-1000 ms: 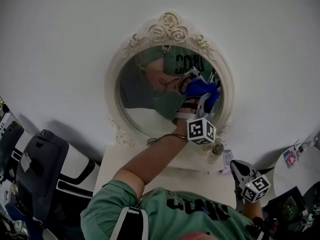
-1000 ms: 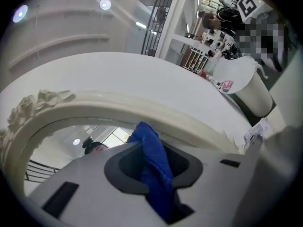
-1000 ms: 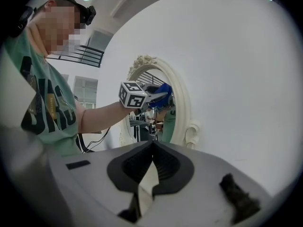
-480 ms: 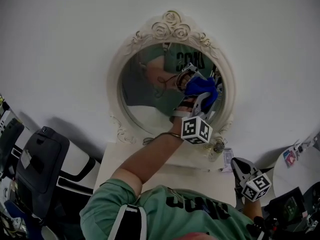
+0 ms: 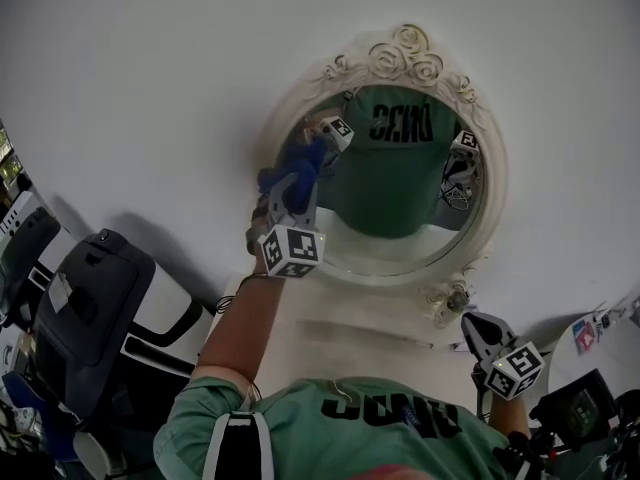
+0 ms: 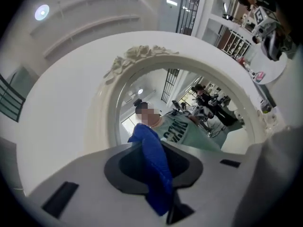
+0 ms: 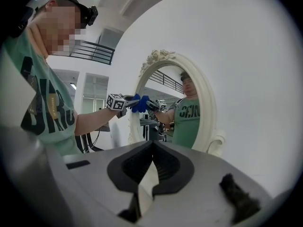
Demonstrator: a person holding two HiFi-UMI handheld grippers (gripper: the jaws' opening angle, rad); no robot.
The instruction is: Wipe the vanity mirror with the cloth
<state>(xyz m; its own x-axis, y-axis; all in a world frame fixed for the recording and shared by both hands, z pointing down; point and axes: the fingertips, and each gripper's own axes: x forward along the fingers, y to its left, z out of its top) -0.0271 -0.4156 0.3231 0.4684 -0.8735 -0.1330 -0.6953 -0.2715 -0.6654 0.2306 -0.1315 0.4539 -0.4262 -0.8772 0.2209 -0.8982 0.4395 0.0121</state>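
The oval vanity mirror (image 5: pixel 400 183) in its cream carved frame (image 5: pixel 405 58) hangs on the white wall. My left gripper (image 5: pixel 290 190) is raised to the glass's left edge, shut on the blue cloth (image 5: pixel 283 171), which presses against the mirror by the frame. In the left gripper view the cloth (image 6: pixel 154 167) bulges out between the jaws, with the mirror (image 6: pixel 199 112) just ahead. My right gripper (image 5: pixel 478 334) hangs low at the right, shut on nothing, away from the mirror. From the right gripper view (image 7: pixel 151 148) the cloth (image 7: pixel 140 103) shows at the mirror (image 7: pixel 182 110).
A white vanity top (image 5: pixel 350 333) lies under the mirror, with a small ornament (image 5: pixel 448 303) near the frame's lower right. A black and white chair (image 5: pixel 90 313) stands at the left. Dark equipment (image 5: pixel 575 408) sits at the lower right.
My left gripper has swept the blue cloth from the right side of the glass across to its left edge. The right gripper has stayed low.
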